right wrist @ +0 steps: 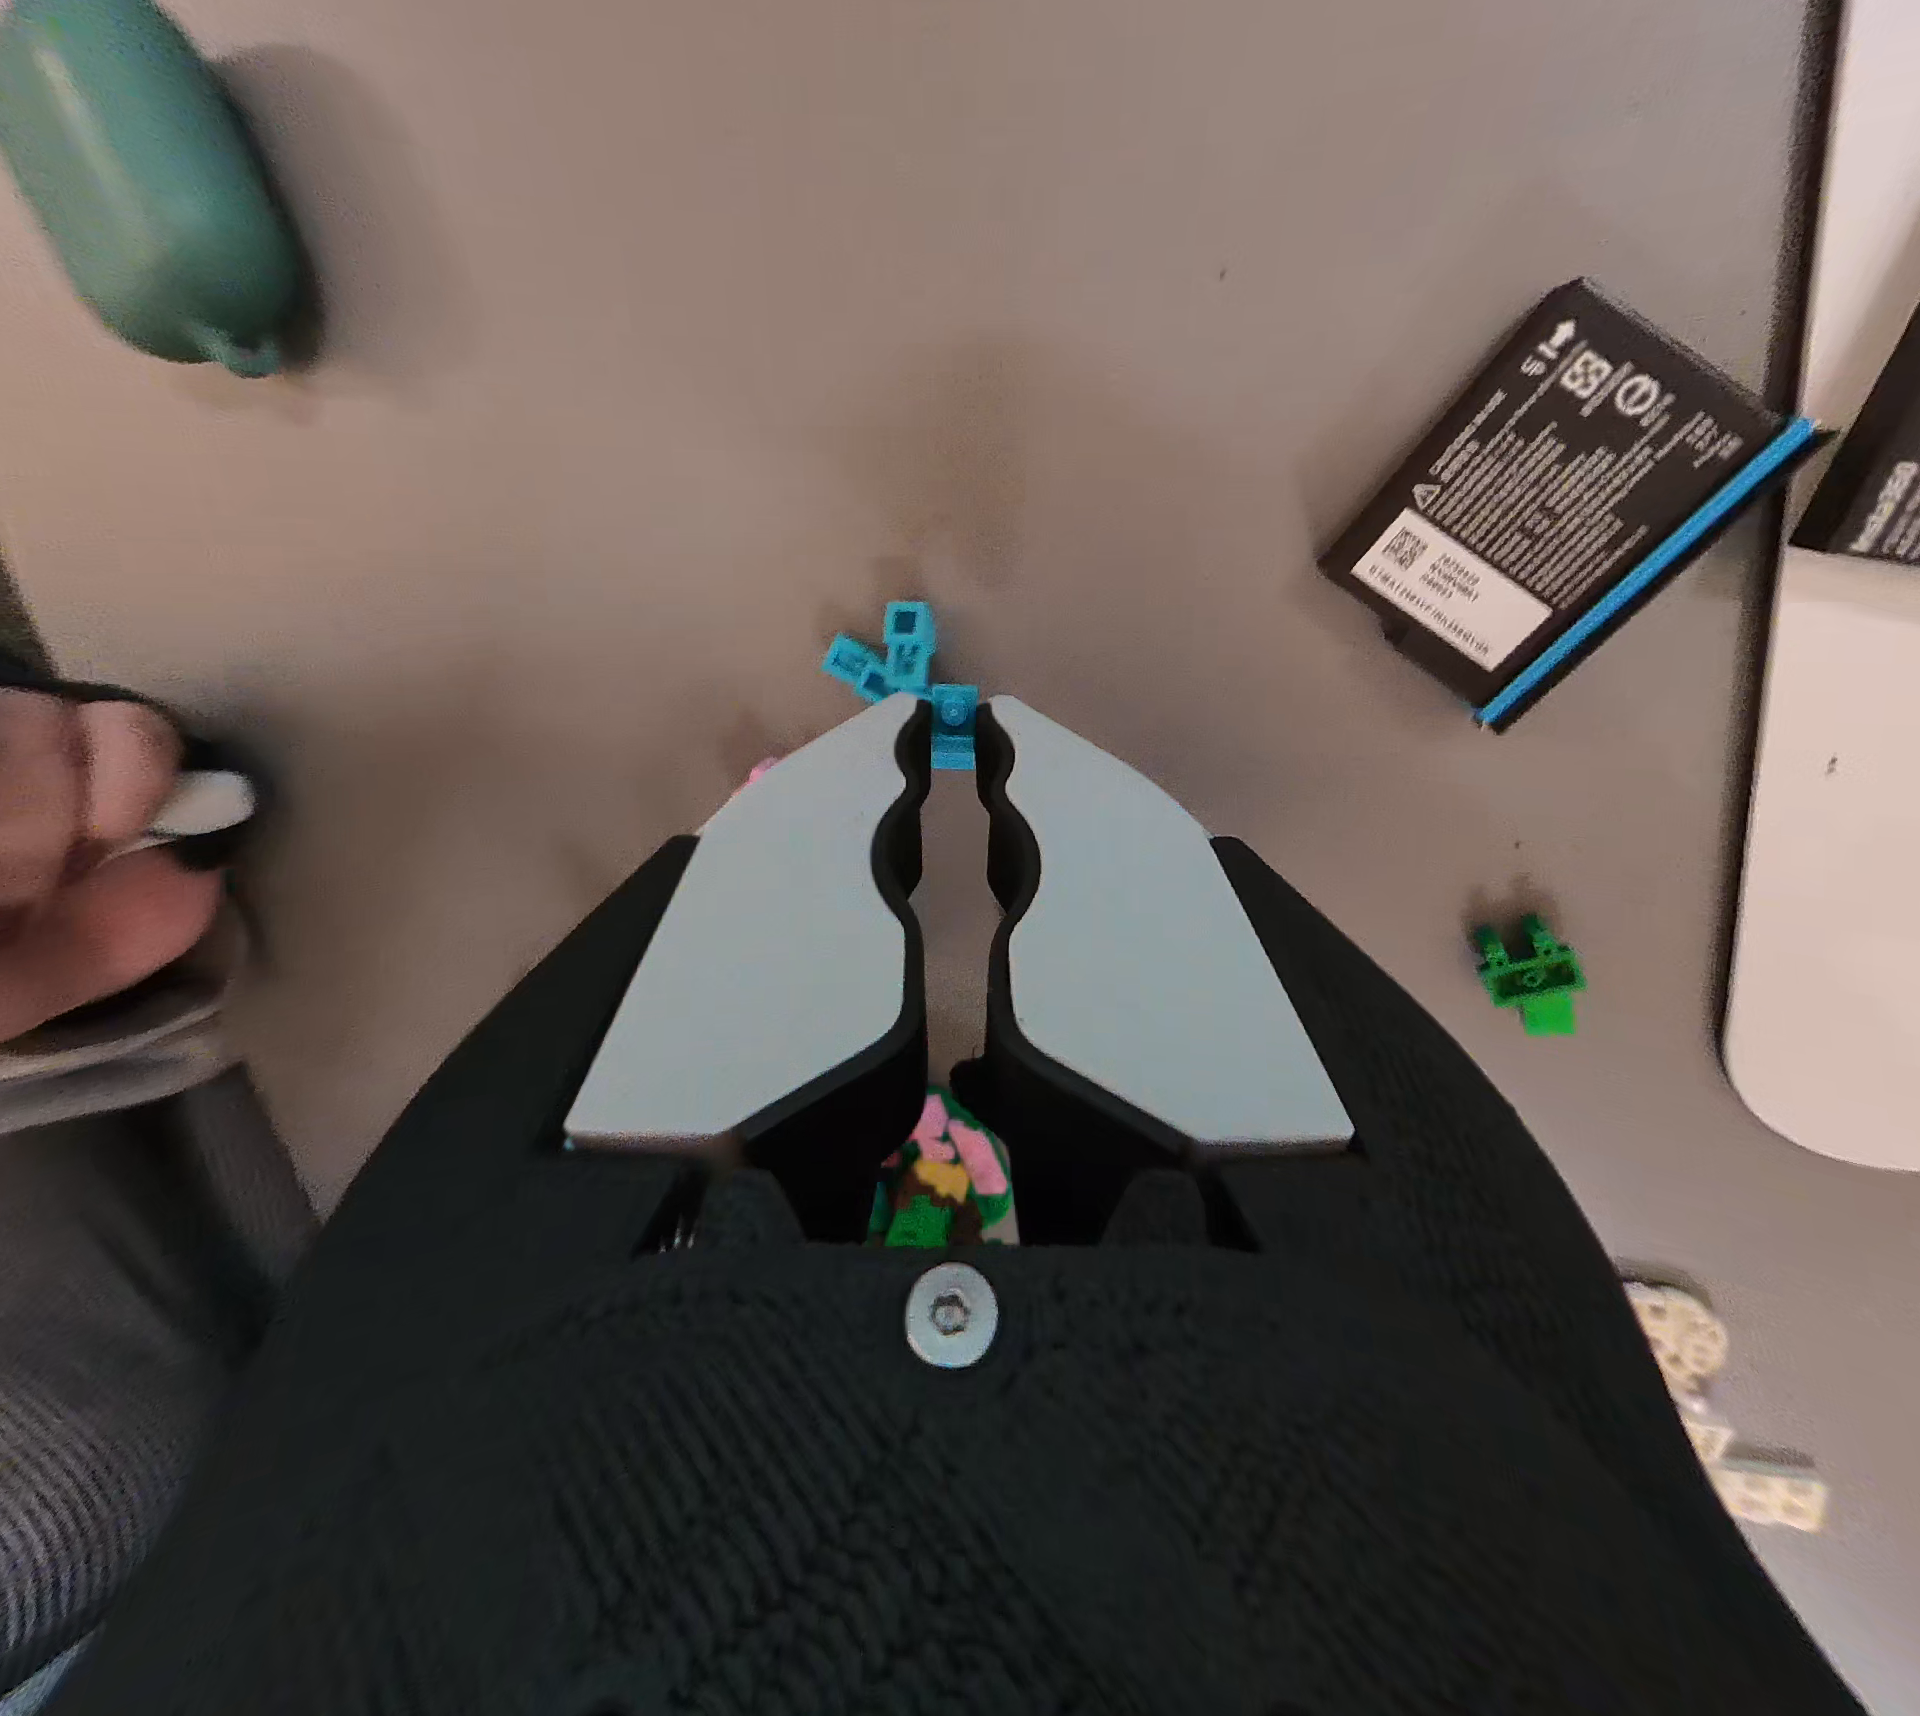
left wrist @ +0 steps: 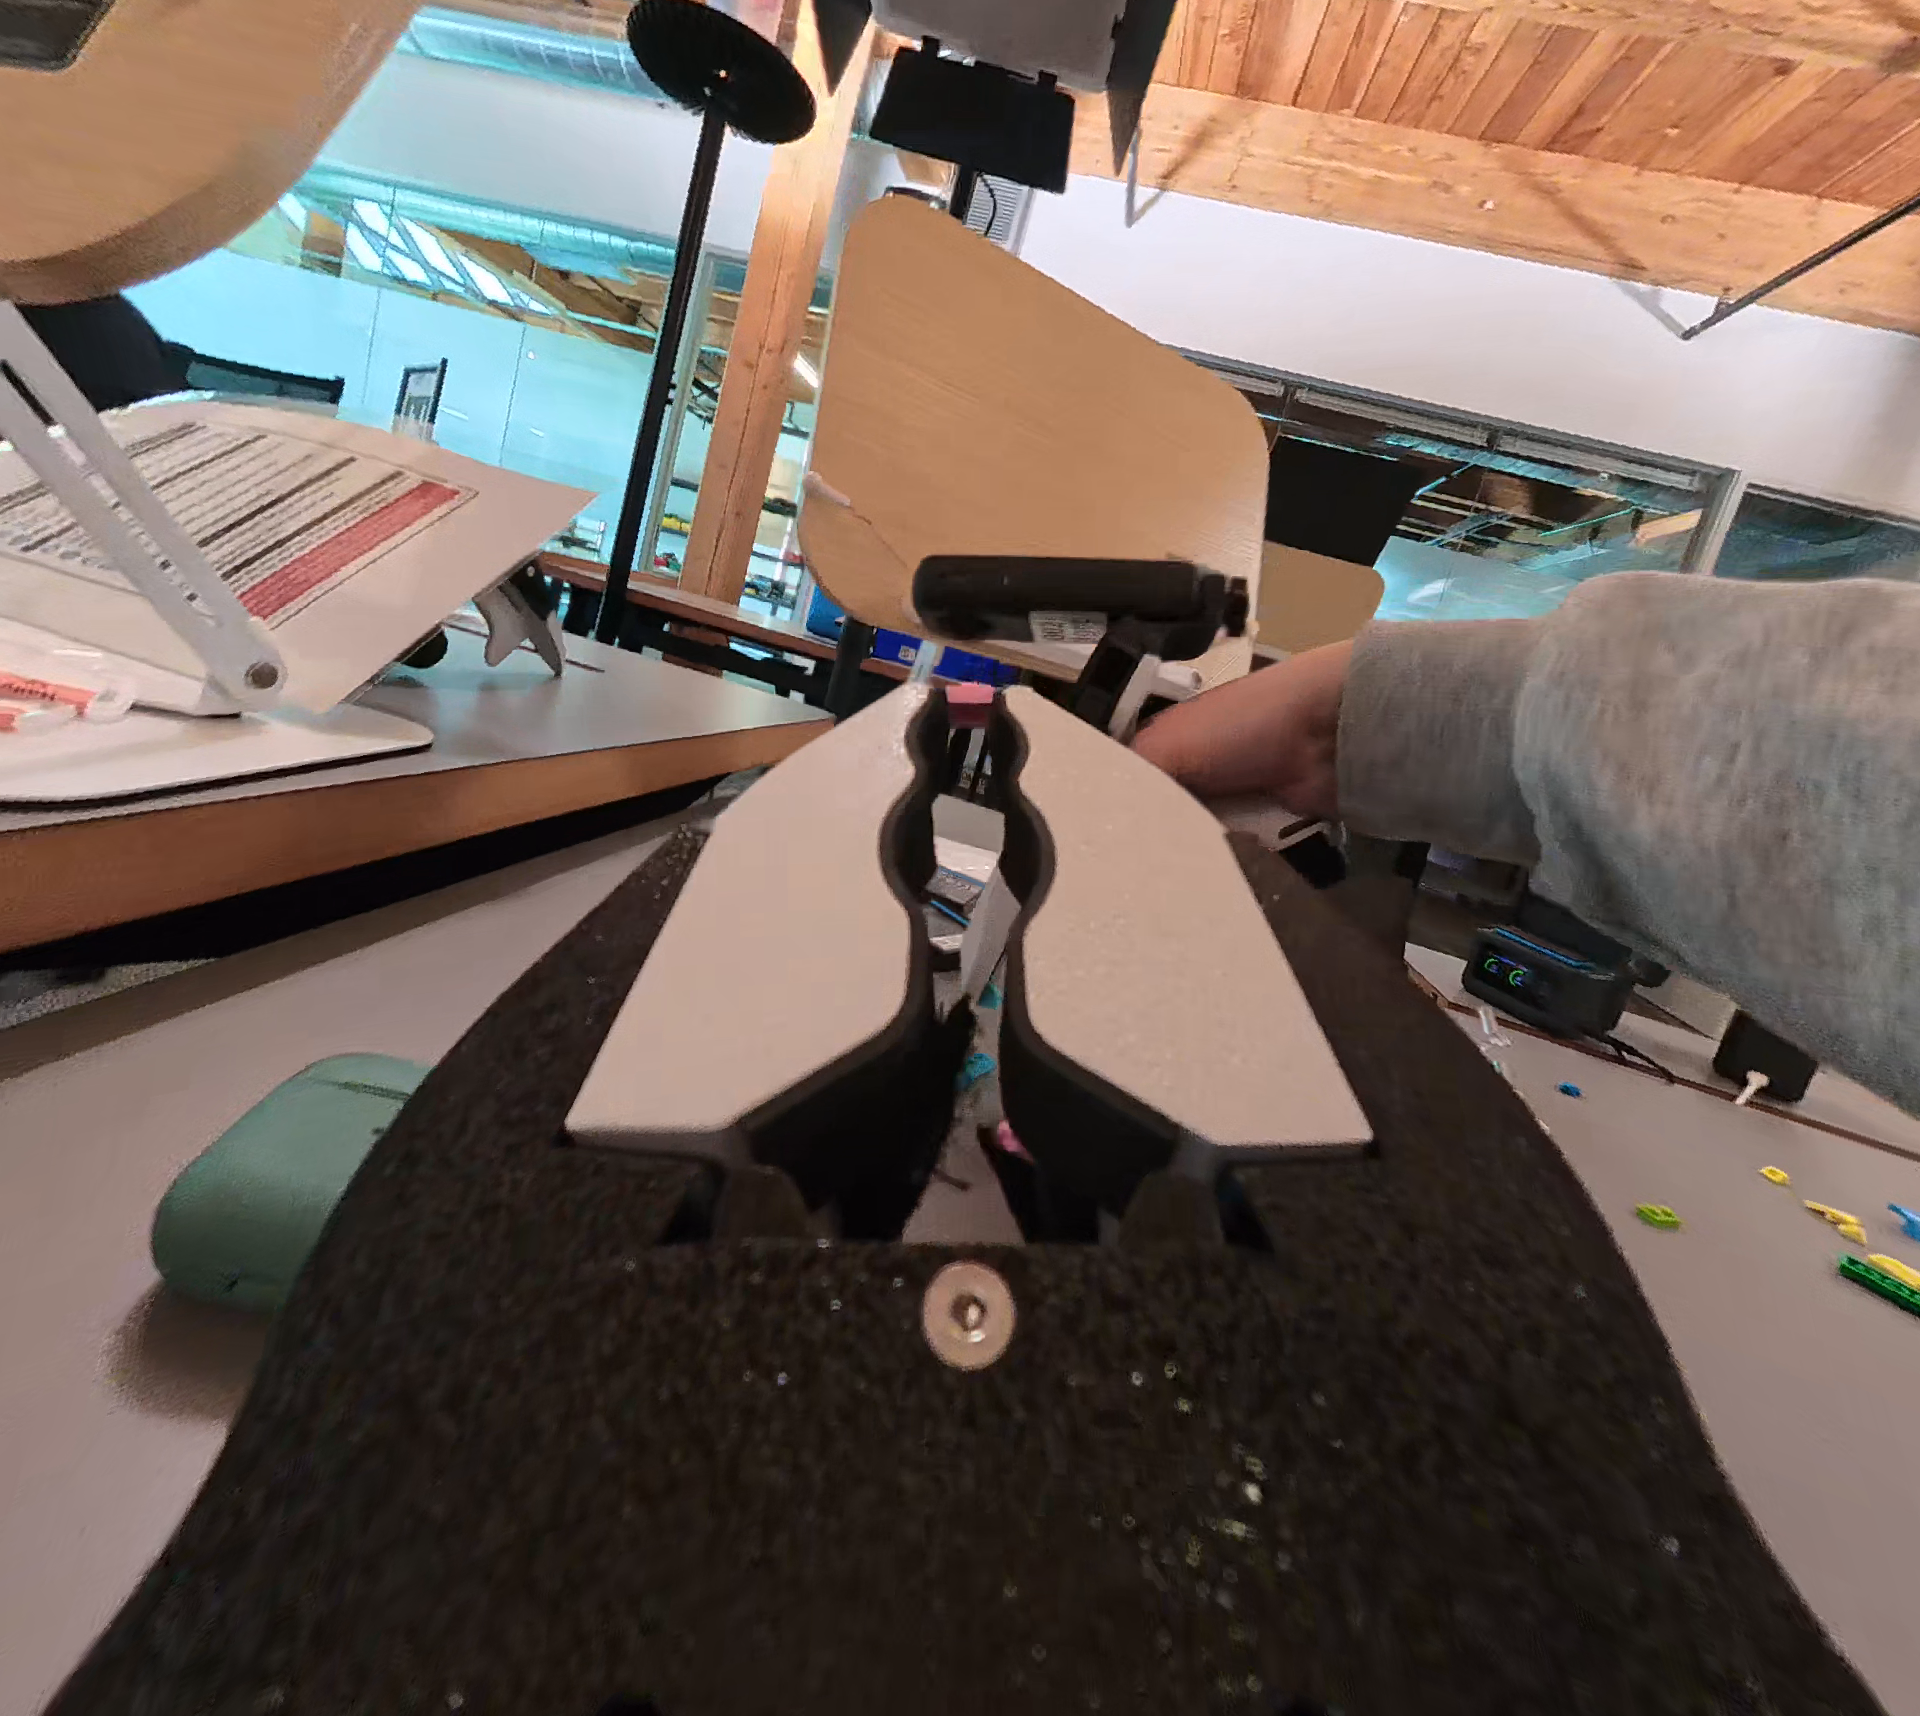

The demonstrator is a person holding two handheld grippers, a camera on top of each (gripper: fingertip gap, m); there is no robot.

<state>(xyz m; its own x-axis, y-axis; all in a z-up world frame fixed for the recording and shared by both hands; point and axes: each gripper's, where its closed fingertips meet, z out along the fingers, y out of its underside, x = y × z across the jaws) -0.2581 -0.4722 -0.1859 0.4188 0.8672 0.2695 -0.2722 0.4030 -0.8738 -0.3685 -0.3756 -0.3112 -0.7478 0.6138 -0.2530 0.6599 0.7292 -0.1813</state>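
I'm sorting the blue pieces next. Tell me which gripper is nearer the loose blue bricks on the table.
Right. The right gripper, pinching a blue brick, sits right beside the loose blue bricks. The left gripper is raised and tilted upward, holding a pink brick.

My left gripper (left wrist: 968, 708) pinches a small pink brick (left wrist: 971, 702) at the tips, up off the table. My right gripper (right wrist: 953, 724) clamps a small blue brick (right wrist: 953, 731), w/ more blue bricks (right wrist: 883, 658) just beside on the grey table (right wrist: 935, 212).
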